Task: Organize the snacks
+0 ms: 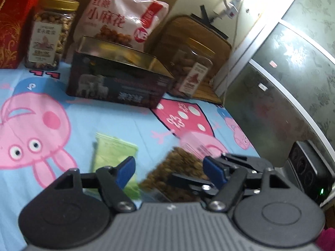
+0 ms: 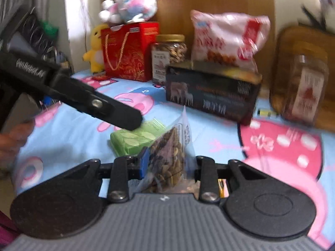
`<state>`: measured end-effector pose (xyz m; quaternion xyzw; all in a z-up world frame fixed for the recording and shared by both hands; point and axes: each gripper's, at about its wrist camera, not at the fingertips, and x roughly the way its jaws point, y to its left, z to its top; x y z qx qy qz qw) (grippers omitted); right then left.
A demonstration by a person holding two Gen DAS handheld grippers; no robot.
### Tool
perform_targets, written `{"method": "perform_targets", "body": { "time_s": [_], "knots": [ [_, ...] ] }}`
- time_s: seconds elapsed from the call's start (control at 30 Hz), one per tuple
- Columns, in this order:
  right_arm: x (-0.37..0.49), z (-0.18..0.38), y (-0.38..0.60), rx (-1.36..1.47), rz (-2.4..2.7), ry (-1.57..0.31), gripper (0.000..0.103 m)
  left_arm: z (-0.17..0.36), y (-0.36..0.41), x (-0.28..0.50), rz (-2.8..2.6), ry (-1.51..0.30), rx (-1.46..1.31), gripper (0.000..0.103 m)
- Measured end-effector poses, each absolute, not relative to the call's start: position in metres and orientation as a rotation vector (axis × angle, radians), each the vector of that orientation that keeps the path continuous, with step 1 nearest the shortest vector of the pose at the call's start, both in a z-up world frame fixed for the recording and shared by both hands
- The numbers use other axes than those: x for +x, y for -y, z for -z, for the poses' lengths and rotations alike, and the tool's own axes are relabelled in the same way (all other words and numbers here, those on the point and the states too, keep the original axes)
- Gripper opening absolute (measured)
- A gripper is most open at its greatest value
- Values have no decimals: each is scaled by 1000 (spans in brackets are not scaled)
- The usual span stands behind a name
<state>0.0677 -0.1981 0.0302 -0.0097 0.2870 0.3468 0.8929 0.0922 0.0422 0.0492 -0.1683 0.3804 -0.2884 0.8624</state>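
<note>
Right gripper (image 2: 167, 165) clamped on clear nut bag (image 2: 170, 156), green packet (image 2: 136, 139) at eleven o'clock, dark tin (image 2: 211, 93) beyond.

Glossy metal tin (image 1: 117, 81), clear plastic jar (image 1: 51, 35)

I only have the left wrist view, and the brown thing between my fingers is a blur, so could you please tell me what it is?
Observer: It is a clear bag of brown snacks, standing upright in the right gripper, which is shut on it.
Operator: Thank you. Is anything on top of the red gift box? My view cuts it off.
Observer: Yes, a pink and white plush toy sits on the red gift box.
Operator: And what is left of that box, please?
Observer: A yellow plush toy stands beside it, against the wall.
</note>
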Motion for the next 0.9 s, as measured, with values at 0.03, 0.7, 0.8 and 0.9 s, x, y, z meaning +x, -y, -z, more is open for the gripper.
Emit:
{"method": "perform_targets", "body": {
  "time_s": [0.03,0.7,0.8,0.9],
  "knots": [
    [70,-29,202,18,-729,-615,30,-47,-43,95,607,-807,-358,77],
    [148,-29,257,917,-843,-782,14,-43,-52,129,772,-808,-634,36],
    [179,-50,240,783,-835,-740,19,-61,-68,150,741,-763,-637,34],
    [214,-74,212,651,-789,-689,27,-80,-79,180,680,-716,-616,34]
  ]
}}
